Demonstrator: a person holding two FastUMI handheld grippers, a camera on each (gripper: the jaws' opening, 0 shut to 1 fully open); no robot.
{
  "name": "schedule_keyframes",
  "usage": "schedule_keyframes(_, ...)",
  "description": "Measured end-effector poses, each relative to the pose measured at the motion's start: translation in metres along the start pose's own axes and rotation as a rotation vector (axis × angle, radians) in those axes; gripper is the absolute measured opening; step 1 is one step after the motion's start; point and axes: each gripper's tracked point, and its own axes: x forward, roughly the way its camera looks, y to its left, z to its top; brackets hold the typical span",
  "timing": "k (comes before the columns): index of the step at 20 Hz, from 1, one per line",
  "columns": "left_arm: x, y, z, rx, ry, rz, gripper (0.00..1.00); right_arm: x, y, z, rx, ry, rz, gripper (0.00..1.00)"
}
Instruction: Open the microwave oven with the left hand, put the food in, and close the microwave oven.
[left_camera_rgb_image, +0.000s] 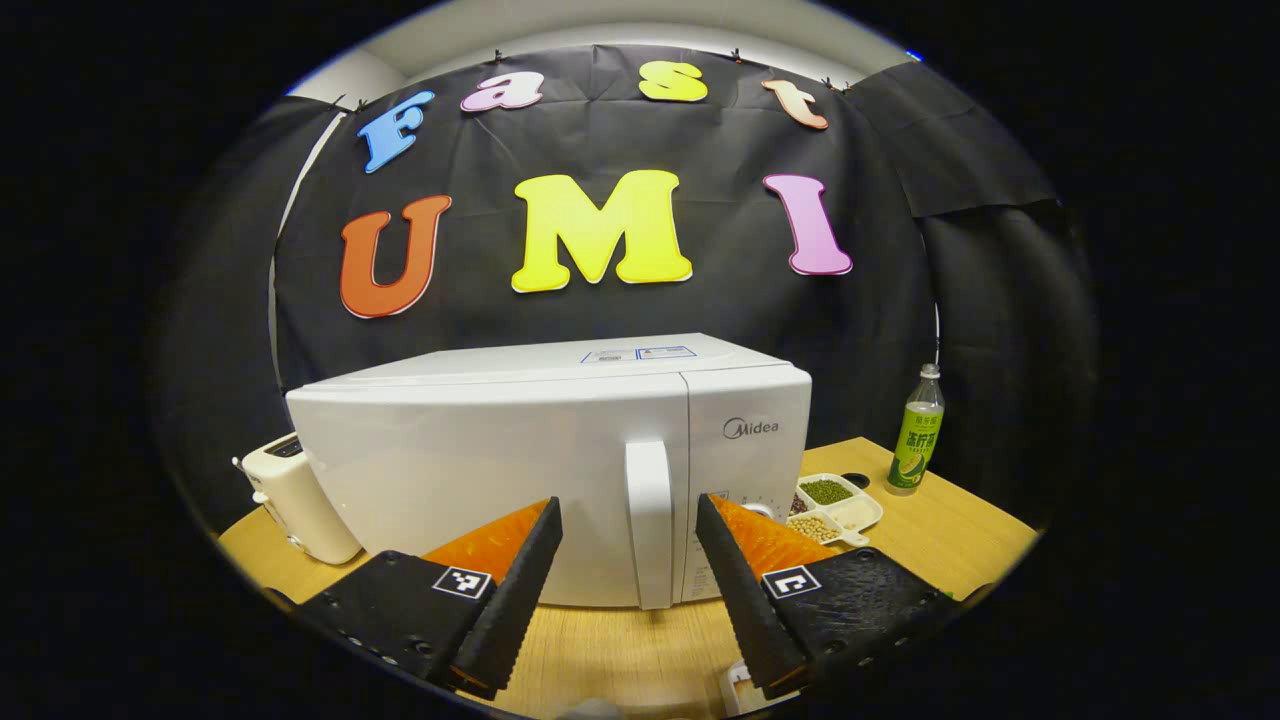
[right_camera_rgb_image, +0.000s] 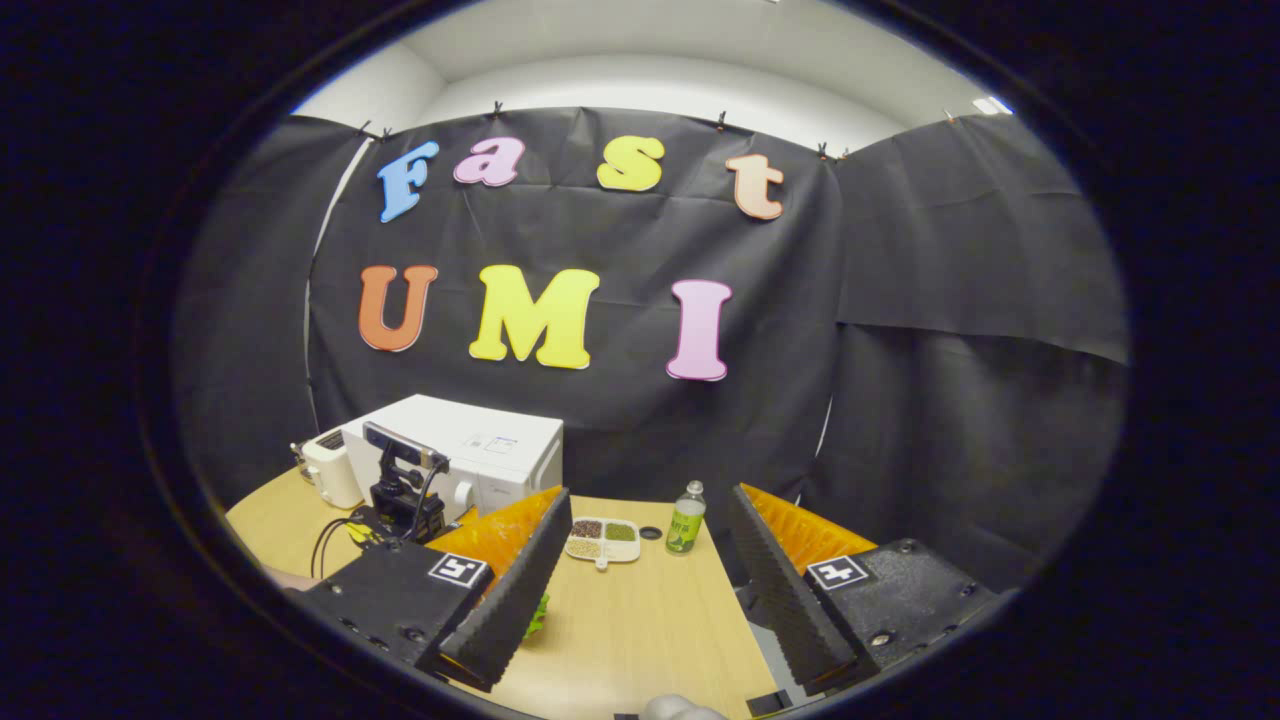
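Two things matter for this step: squaring up on the handle and pulling along the door's swing. Going left to right in the left gripper view, the toaster (left_camera_rgb_image: 290, 495) stands at the far left of the wooden table (left_camera_rgb_image: 640, 650), then the microwave oven (left_camera_rgb_image: 520, 470), its door shut. Your left gripper (left_camera_rgb_image: 628, 530) has its fingers spread wide, empty, with the upright door handle (left_camera_rgb_image: 650, 520) framed between them but apart from both. Ease forward until the handle sits deep between the pads, close firmly, then pull in an arc to your left, since the hinge looks to be on that side.

Right of the oven sit the divided dish (left_camera_rgb_image: 838, 505) of beans and the green bottle (left_camera_rgb_image: 918, 435). In the right gripper view, your right gripper (right_camera_rgb_image: 650, 560) is also wide open, holding nothing, well back over the table; something green (right_camera_rgb_image: 538, 616) peeks beside its left finger, but I cannot tell what it is. Keep that hand clear of the door's path.
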Motion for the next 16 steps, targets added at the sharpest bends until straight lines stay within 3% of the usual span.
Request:
schedule_keyframes(3, 0.014, -0.008, -0.008, -0.004, 0.007, -0.027, 0.70, 0.003, 0.002, -0.009, -0.005, 0.023, 0.003, 1.00)
schedule_keyframes(4, 0.014, -0.005, -0.006, -0.002, -0.002, -0.017, 0.45, 0.002, 0.002, -0.007, -0.008, 0.023, 0.004, 1.00)
schedule_keyframes(5, 0.019, -0.009, -0.007, -0.007, -0.006, -0.030, 0.29, 0.002, 0.002, -0.006, -0.009, 0.018, 0.003, 1.00)
schedule_keyframes(6, 0.016, -0.007, -0.006, -0.008, -0.010, -0.025, 0.39, 0.001, 0.003, -0.005, -0.011, 0.015, 0.005, 1.00)
schedule_keyframes(8, 0.017, -0.008, -0.008, -0.042, -0.007, -0.040, 0.10, 0.000, 0.003, -0.004, -0.010, 0.012, 0.008, 1.00)
schedule_keyframes(9, 0.015, -0.009, -0.006, -0.058, -0.005, -0.046, 0.17, -0.001, 0.004, -0.004, -0.008, 0.012, 0.011, 1.00)
schedule_keyframes(10, 0.015, -0.009, -0.006, -0.059, 0.002, -0.053, 0.08, -0.003, 0.005, -0.003, -0.004, 0.015, 0.013, 1.00)
schedule_keyframes(12, 0.013, -0.009, -0.008, -0.081, 0.016, -0.064, 0.04, -0.005, 0.007, -0.001, -0.005, 0.012, 0.023, 0.97)
schedule_keyframes(16, -0.006, -0.007, -0.013, -0.088, 0.032, -0.083, 0.05, -0.009, 0.010, 0.006, -0.031, -0.010, 0.037, 1.00)
